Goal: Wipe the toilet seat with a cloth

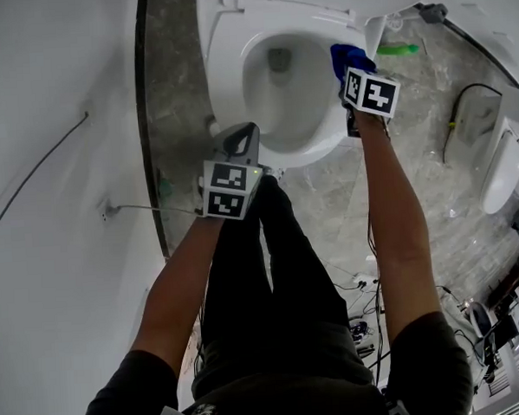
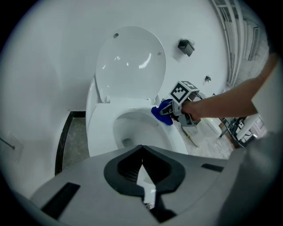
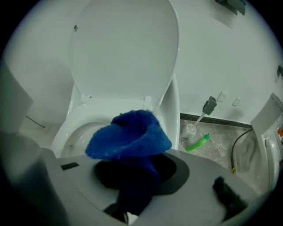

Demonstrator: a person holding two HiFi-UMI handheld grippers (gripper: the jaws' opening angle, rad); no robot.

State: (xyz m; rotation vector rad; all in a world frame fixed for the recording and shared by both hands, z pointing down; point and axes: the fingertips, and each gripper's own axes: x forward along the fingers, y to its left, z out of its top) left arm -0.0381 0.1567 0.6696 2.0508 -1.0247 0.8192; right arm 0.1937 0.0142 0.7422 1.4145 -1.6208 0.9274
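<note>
We are gripping the fluffy blue cloth (image 3: 128, 134) tight in our right claw (image 1: 348, 67), and the cloth is sitting on the far right side of the white oval toilet seat (image 1: 224, 74). Our left claw (image 2: 143, 178) is squeezed together and is holding nothing. We are thinking it is best to press flat and go slowly round the ring.

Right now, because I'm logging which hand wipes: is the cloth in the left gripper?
No, the left gripper is shut on nothing, while the blue cloth is clamped in the right gripper.
</note>
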